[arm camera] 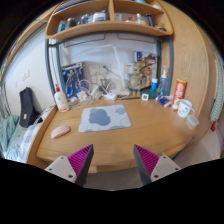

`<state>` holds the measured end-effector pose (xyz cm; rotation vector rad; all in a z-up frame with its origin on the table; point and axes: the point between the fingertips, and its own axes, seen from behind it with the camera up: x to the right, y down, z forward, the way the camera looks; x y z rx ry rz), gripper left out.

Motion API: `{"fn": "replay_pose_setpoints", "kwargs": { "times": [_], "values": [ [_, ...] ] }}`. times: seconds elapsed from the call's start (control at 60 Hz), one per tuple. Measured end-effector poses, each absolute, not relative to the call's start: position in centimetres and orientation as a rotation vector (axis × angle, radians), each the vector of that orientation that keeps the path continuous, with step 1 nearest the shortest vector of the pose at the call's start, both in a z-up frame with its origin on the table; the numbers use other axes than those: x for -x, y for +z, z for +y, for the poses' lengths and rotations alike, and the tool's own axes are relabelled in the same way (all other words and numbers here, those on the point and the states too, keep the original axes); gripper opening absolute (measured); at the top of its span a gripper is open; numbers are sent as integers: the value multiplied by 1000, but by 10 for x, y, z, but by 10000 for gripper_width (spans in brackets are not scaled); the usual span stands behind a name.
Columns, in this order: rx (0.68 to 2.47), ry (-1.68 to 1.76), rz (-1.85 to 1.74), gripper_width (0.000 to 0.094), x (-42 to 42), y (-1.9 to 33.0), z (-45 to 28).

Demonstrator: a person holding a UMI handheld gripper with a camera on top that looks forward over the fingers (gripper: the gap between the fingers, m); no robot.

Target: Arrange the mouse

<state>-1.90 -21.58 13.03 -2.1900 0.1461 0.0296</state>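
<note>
Left to right. The mouse, pale pink, sits near the table's left edge, well apart from your tool. Just right of it lies the grey mouse mat, mid-table toward the back, with a dark patch on it. The tool hangs over the front edge, fingers spread wide, nothing between the pads.

Risks: the mouse is low, rounded and off to the left, so come in square or one finger will clip it and skid it toward the left edge and off. Pinch too high and it will likely squirt out. A white bottle stands behind the mouse; swinging wide could knock it. On the right back corner an orange can and a cup stand, clear of your path.
</note>
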Motion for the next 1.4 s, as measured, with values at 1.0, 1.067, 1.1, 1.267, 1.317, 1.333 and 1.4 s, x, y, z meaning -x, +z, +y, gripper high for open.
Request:
{"fn": "replay_pose_setpoints", "kwargs": {
  "times": [1.0, 1.067, 1.1, 1.267, 1.317, 1.333, 1.4],
  "values": [
    [2382, 110, 50, 792, 375, -6, -5],
    [2391, 91, 21, 779, 381, -8, 2],
    [2396, 75, 6, 765, 381, -8, 4],
    [2393, 51, -7, 584, 386, -10, 13],
    [2395, 46, -12, 543, 386, -10, 13],
    [2393, 44, -14, 449, 386, -10, 13],
    [2387, 51, -53, 420, 390, -10, 13]
  ]
}}
